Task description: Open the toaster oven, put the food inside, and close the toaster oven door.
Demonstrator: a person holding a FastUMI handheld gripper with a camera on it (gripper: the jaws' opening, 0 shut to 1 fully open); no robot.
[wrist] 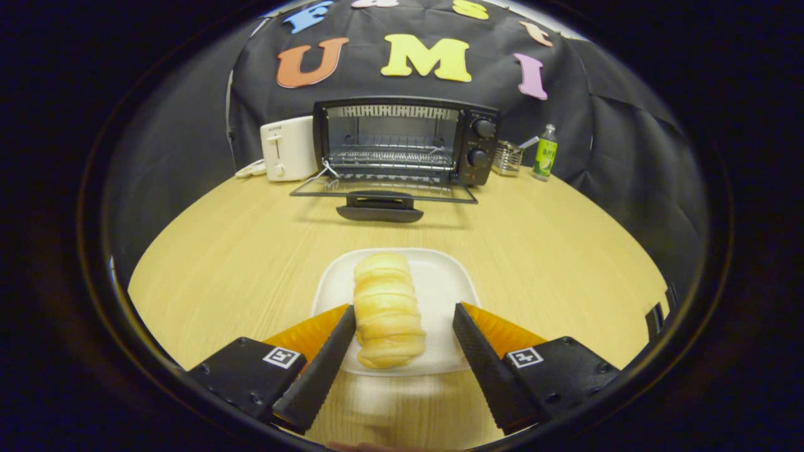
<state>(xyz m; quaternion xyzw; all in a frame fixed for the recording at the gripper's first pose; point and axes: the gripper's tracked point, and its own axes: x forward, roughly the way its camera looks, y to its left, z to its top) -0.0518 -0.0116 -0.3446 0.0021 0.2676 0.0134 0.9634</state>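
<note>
One bread roll [387,309] lies on one white plate [440,282] between the spread fingers of the gripper [404,314], whose left finger is just beside the roll and right finger apart from it. Beyond, on the wooden table [534,251], stands one toaster oven [405,139], its door [383,191] lowered flat. It is flanked by one white toaster [287,149], one wire holder [507,157] and one green bottle [546,152].

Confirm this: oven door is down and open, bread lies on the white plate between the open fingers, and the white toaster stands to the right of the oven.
One thing is wrong. In the gripper view the toaster stands left of the oven, not right. The rest holds: the door is down, the bread lies on the plate, and the gripper is open around it.
</note>
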